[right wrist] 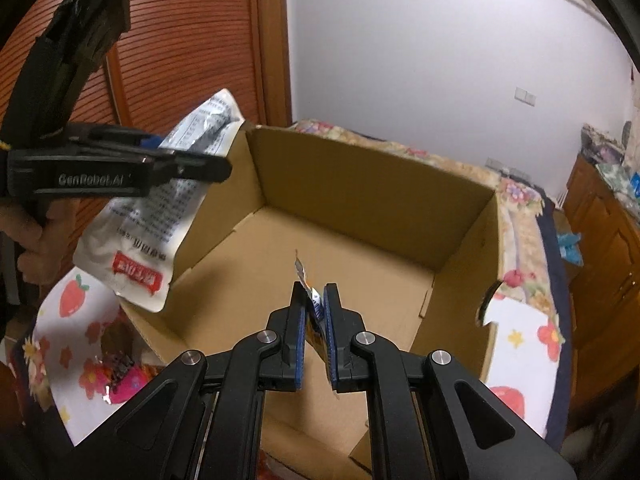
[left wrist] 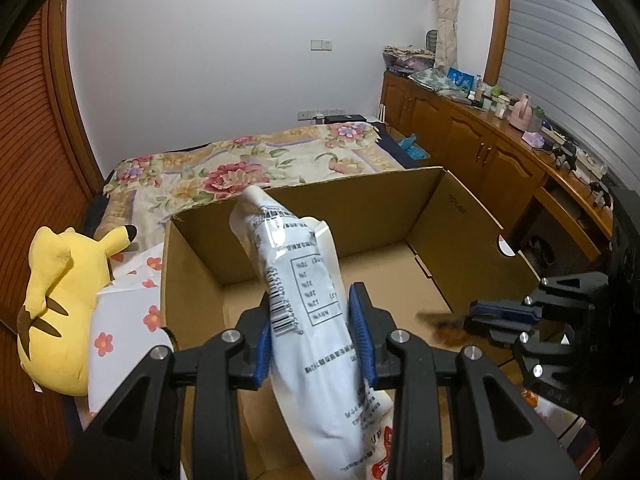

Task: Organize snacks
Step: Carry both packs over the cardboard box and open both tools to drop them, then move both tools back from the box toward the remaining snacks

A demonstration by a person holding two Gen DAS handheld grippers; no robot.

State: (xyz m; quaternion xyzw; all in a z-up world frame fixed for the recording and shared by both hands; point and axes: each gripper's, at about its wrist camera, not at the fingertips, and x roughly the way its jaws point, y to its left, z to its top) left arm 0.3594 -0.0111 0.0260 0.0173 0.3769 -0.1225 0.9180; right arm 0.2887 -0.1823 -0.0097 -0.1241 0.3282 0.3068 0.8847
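My left gripper (left wrist: 312,320) is shut on a white snack pouch (left wrist: 304,280) with a barcode and printed text, held above the near left part of an open cardboard box (left wrist: 460,216). The pouch also shows in the right wrist view (right wrist: 160,216), over the box's left wall. My right gripper (right wrist: 314,312) is shut on a small, thin orange snack packet (right wrist: 314,320), seen edge-on, above the bare box floor (right wrist: 320,240). The right gripper also shows in the left wrist view (left wrist: 476,314), with the blurred packet (left wrist: 444,322) beside it.
The box sits on a bed with a floral quilt (left wrist: 248,168). A yellow plush toy (left wrist: 60,304) lies left of the box. More snack packets (right wrist: 124,376) lie on the flowered sheet at the box's near left. Wooden cabinets (left wrist: 460,128) with clutter line the right wall.
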